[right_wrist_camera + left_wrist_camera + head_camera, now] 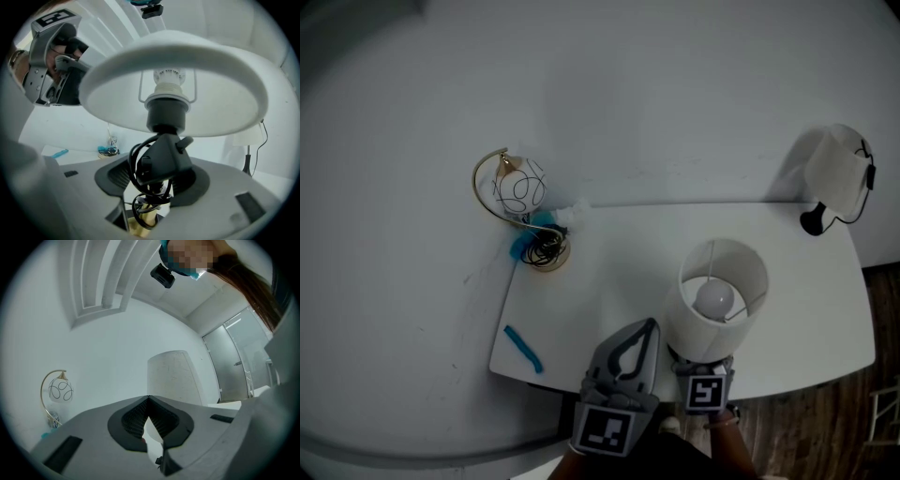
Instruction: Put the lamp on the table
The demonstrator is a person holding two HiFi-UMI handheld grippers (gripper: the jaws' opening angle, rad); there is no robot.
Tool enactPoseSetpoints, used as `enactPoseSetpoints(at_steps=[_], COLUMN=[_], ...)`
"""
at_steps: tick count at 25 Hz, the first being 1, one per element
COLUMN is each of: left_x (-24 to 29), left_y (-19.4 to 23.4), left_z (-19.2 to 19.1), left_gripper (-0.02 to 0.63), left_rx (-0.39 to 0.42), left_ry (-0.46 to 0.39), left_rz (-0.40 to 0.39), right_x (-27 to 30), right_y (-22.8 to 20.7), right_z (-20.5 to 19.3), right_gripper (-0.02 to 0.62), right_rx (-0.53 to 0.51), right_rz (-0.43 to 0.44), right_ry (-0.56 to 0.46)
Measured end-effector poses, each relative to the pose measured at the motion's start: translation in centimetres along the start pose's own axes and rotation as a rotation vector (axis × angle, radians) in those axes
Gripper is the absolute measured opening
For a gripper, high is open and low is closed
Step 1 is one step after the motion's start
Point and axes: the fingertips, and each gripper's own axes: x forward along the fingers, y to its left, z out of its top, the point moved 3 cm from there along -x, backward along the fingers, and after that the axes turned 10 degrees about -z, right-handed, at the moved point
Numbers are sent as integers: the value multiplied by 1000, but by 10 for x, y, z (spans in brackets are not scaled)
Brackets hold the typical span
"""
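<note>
The lamp, with a white drum shade and a bare bulb inside, stands upright near the front edge of the white table. My right gripper sits low under the shade, level with the table. In the right gripper view its jaws stand wide on either side of the lamp's black socket and cord-wrapped brass stem, and the pads are clear of it. The shade fills the upper part of that view. My left gripper is shut and empty just left of the lamp, whose shade rises behind its tips.
A glass globe lamp on a gold arc stands at the table's back left corner with tangled cord at its base. A blue strip lies at the front left. Another white-shaded lamp stands at the back right. Wooden floor shows beyond the front right edge.
</note>
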Motion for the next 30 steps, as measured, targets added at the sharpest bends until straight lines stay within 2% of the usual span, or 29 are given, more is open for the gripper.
enactPoseSetpoints(at_steps=[30], left_x=[-11], left_y=[-17], left_z=[-4], left_gripper=[0], left_rx=[-17], left_ry=[2], left_rz=[11], right_x=[-23], right_y=[-3], right_z=[-12], right_gripper=[224], right_rx=[3], right_rz=[6], right_ry=[81])
